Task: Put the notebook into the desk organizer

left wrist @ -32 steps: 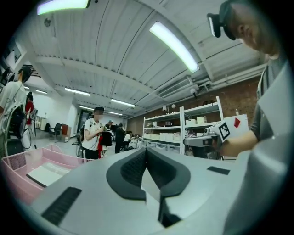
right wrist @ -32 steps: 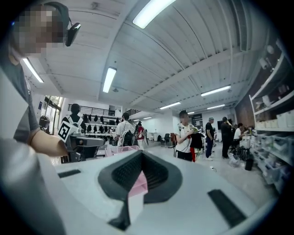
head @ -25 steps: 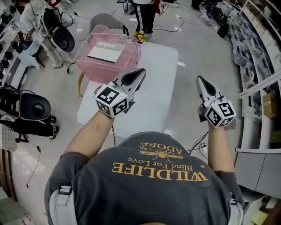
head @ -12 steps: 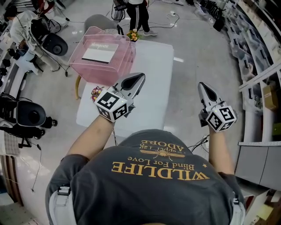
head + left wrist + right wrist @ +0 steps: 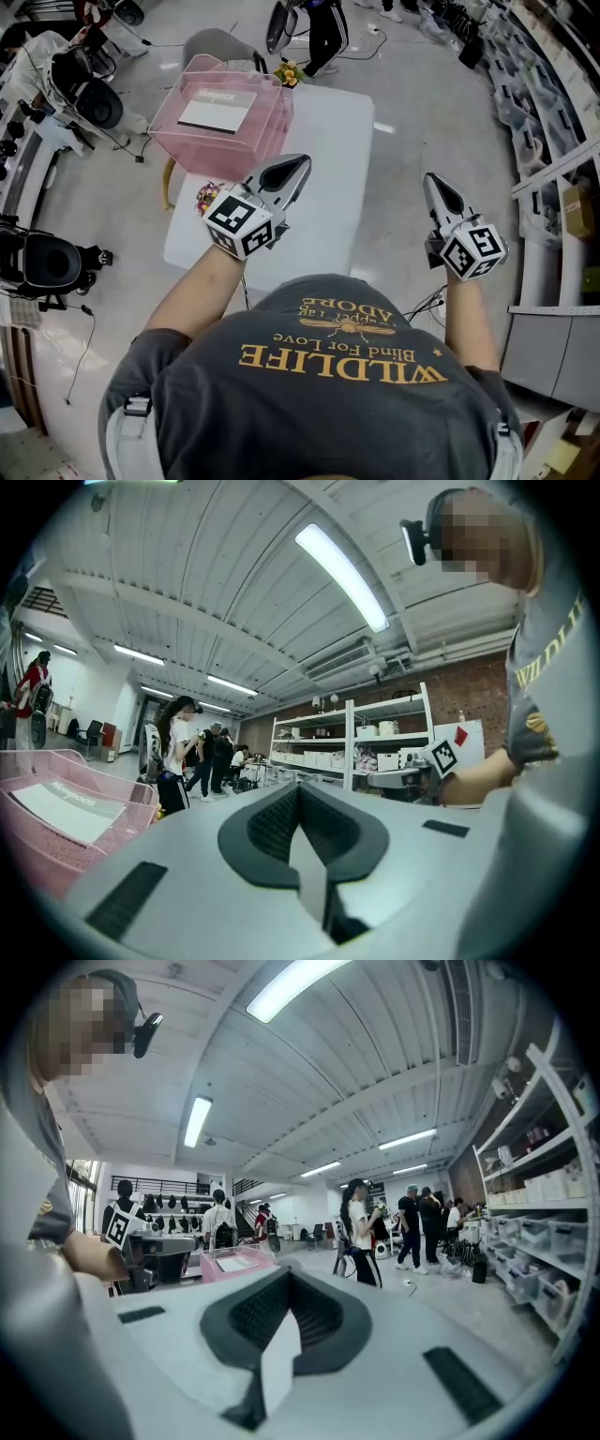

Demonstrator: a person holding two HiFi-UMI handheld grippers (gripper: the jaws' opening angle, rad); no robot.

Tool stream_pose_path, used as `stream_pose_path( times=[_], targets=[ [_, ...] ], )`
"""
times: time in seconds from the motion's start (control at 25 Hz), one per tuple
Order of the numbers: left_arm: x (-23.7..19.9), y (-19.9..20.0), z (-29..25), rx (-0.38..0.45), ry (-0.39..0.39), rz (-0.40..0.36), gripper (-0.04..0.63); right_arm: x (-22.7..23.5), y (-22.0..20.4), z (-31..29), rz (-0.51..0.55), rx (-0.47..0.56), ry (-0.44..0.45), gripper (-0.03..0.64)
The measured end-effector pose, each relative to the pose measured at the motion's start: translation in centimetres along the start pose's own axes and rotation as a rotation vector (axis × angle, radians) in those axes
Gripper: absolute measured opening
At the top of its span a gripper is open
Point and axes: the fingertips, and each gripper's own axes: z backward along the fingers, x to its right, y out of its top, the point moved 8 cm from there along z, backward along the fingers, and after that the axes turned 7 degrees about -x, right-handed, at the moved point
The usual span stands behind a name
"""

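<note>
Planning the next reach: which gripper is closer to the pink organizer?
The left gripper, over the white table close by the pink organizer; the right gripper is off the table's right edge, above the floor.

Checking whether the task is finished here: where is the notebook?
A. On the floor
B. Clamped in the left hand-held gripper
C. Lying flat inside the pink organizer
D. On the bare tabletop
C: the head view shows the notebook lying flat inside the pink organizer on the table, while the left hand-held gripper and right hand-held gripper are shut and empty.
</note>
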Motion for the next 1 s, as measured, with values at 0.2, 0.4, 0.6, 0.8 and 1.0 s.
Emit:
stream_pose_path(
  times=[0.2,0.4,0.6,0.8,1.0],
  targets=[
    [0.46,0.07,0.40,0.005,-0.004,-0.006,-0.003,-0.32,0.22,0.18,0.004,0.008,0.006,0.000],
    [0.85,0.37,0.51,0.005,-0.011,-0.016,-0.003,-0.51,0.57,0.35,0.011,0.003,0.009,-0.002],
    [0.77,0.20,0.46,0.006,-0.014,-0.015,-0.003,-0.54,0.55,0.16,0.018,-0.002,0.009,-0.002],
    [0.72,0.16,0.43,0.006,-0.016,-0.015,-0.003,-0.49,0.50,0.03,0.018,-0.007,0.010,-0.002],
    [0.83,0.12,0.54,0.002,-0.021,-0.014,-0.003,-0.66,0.53,-0.01,0.021,-0.011,0.013,-0.002]
  ],
)
